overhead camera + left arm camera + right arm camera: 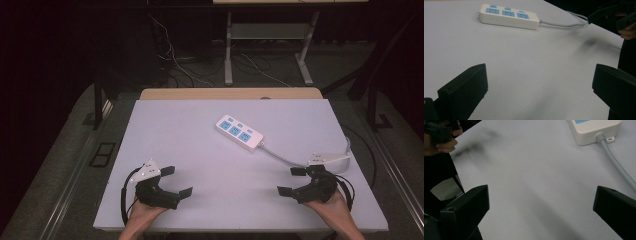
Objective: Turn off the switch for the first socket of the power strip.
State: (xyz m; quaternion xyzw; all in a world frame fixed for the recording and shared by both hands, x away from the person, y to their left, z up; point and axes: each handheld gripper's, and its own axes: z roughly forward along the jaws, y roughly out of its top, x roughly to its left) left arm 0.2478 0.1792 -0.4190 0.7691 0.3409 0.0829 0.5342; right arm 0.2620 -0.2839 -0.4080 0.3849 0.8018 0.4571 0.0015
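Observation:
A white power strip [239, 132] with blue sockets lies near the middle of the white table top [175, 130]; its grey cable [285, 158] runs right toward the table's edge. The strip [509, 16] also appears far ahead in the left gripper view, and its cable end [596, 130] at the top of the right gripper view. My left gripper [176, 182] rests at the front left, open, with nothing between its jaws. My right gripper [291, 181] rests at the front right, open and empty too. Both point toward the table's middle.
The white board lies on a wooden table whose far edge [230, 93] shows behind it. Beyond stand a desk frame [267, 45] and loose floor cables [175, 65]. Dark floor lies on both sides.

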